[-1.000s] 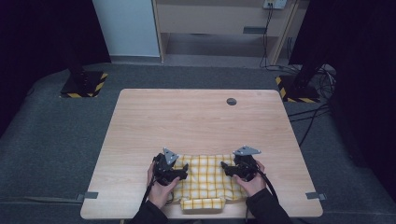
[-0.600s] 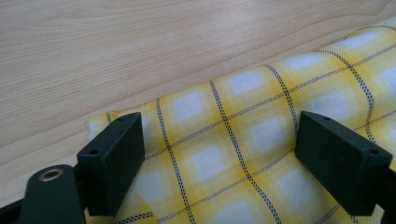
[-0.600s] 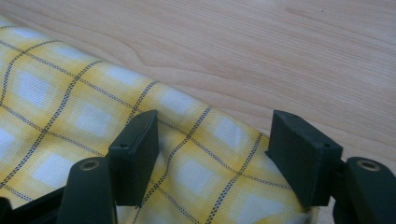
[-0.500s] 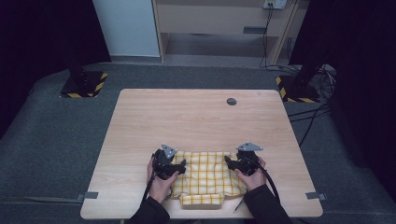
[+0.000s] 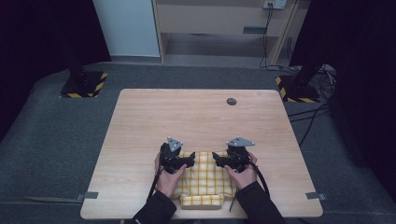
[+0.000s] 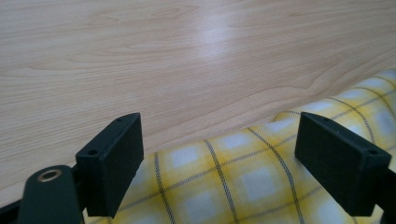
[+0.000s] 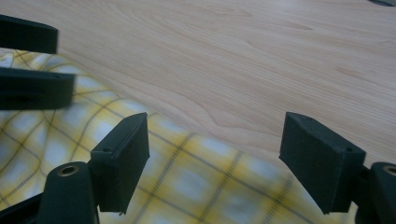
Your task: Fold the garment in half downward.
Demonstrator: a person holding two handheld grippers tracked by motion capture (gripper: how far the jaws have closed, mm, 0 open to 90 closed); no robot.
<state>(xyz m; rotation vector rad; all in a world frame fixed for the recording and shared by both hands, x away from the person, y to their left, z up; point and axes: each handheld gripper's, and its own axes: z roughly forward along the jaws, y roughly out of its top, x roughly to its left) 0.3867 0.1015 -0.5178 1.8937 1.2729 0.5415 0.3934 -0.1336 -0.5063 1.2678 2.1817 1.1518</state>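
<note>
- Near the front edge of the tabletop (image 5: 140,121) lay the yellow checked cloth (image 5: 205,179), folded, its long axis running from its far fold back toward me.
- My left gripper (image 5: 184,161) hung over the cloth's far left corner and my right gripper (image 5: 218,158) over its far right corner, each about equally near, the two pointing inward at one another.
- My left fingers (image 6: 114,161) stood apart, empty, with the checked fabric passing below and between them; its far fold lay just ahead, bare wood beyond.
- My right fingers (image 7: 123,156) were apart too, having just opened wider, nothing pinched; the cloth lay under them and ran off toward the left gripper's side.
- I judged the next grasp would turn on that far fold, which lay crosswise ahead of both hands.
</note>
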